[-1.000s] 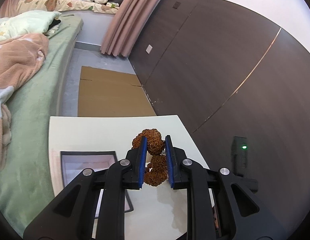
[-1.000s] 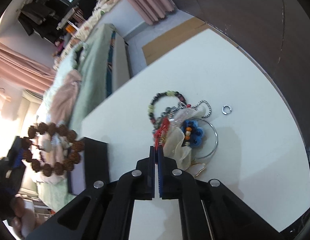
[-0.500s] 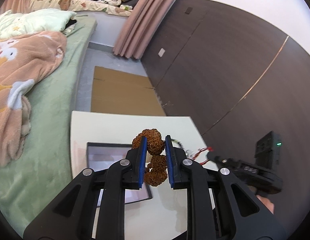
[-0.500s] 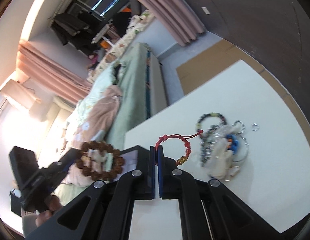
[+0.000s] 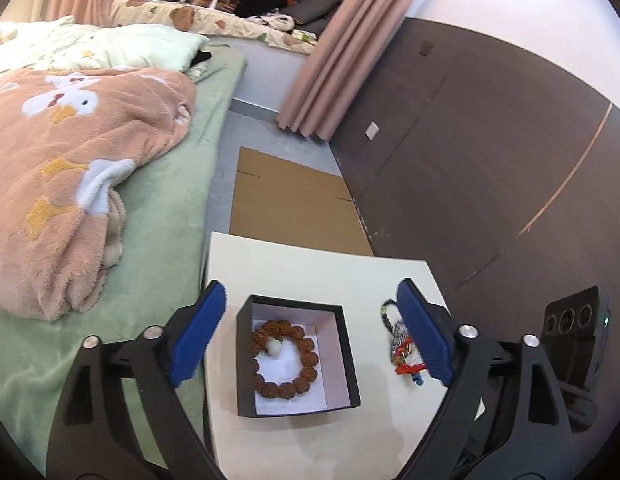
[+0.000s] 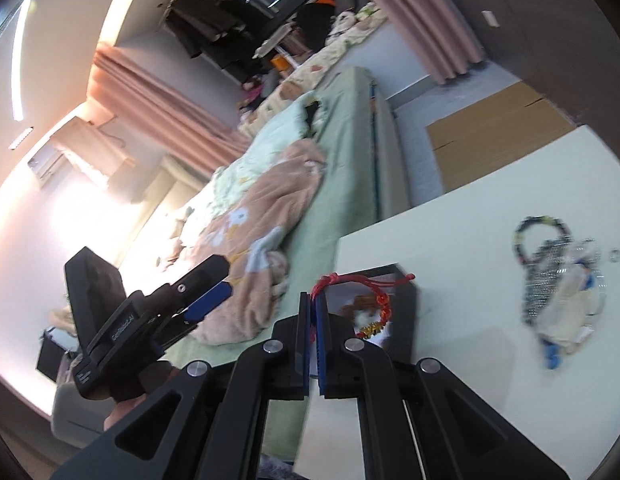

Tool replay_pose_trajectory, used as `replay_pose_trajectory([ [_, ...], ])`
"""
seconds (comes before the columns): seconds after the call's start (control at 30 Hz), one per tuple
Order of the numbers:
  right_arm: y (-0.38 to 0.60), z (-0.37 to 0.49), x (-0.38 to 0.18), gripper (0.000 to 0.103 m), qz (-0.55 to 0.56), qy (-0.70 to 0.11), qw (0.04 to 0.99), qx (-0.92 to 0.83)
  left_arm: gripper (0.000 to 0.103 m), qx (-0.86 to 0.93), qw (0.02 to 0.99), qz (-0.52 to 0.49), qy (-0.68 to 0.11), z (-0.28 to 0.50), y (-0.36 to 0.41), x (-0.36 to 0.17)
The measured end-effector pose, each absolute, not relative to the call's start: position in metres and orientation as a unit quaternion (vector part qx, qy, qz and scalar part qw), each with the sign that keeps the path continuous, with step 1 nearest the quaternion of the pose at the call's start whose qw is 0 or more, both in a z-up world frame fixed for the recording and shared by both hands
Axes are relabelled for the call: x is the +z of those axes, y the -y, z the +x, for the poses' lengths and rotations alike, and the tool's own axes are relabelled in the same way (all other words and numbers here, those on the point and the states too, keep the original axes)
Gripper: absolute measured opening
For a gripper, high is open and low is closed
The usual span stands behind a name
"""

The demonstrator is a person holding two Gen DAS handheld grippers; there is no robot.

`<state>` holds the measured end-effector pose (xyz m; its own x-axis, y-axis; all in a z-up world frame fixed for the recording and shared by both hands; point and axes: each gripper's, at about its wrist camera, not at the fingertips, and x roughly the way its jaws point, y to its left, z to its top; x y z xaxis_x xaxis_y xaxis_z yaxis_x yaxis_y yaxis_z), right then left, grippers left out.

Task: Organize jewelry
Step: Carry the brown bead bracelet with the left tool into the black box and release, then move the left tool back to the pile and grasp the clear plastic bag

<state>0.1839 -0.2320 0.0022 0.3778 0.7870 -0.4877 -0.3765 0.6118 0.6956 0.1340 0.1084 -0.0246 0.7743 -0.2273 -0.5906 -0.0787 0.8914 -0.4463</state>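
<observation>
A brown bead bracelet (image 5: pixel 285 360) lies inside the black box (image 5: pixel 350 360) with a white lining on the white table (image 5: pixel 310 268). My left gripper (image 5: pixel 310 332) is open wide above the box, its blue pads either side. My right gripper (image 6: pixel 314 300) is shut on a red cord bracelet (image 6: pixel 374 300) with gold beads, held above the box (image 6: pixel 410 320). A pile of loose jewelry (image 6: pixel 558 280) lies on the table to the right; it also shows in the left wrist view (image 5: pixel 402 344). The left gripper (image 6: pixel 205 304) shows in the right wrist view.
A bed with a green sheet (image 5: pixel 161 208) and a peach blanket (image 5: pixel 61 168) runs along the table's left side. Flat cardboard (image 5: pixel 289 204) lies on the floor beyond the table. A dark wood wall (image 5: pixel 490 152) stands to the right. A small ring (image 6: pixel 614 255) lies by the jewelry pile.
My left gripper opened and let the brown bead bracelet drop into the box. My right gripper lifted the red cord bracelet off the pile and carried it left over the box.
</observation>
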Motion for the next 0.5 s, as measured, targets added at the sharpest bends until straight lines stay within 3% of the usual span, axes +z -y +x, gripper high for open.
replay_pose_trajectory([
  [0.1, 0.216, 0.19, -0.006, 0.013, 0.251, -0.428, 0.776, 0.39, 0.093, -0.026, 0.913, -0.236, -0.331, 0.134, -0.116, -0.025],
  [0.13, 0.209, 0.196, -0.016, 0.05, 0.251, -0.447, 0.765, 0.391, 0.093, -0.021, 0.913, -0.238, -0.331, 0.135, -0.118, -0.026],
  [0.17, 0.208, 0.197, -0.019, 0.072, 0.253, -0.45, 0.766, 0.383, 0.093, -0.017, 0.912, -0.241, -0.332, 0.136, -0.12, -0.027],
  [0.2, 0.212, 0.196, -0.022, 0.083, 0.255, -0.444, 0.781, 0.357, 0.094, -0.015, 0.912, -0.242, -0.332, 0.135, -0.121, -0.028],
  [0.5, 0.257, 0.193, -0.011, 0.083, 0.258, -0.438, 0.802, 0.313, 0.096, -0.026, 0.912, -0.23, -0.34, 0.14, -0.111, -0.031],
])
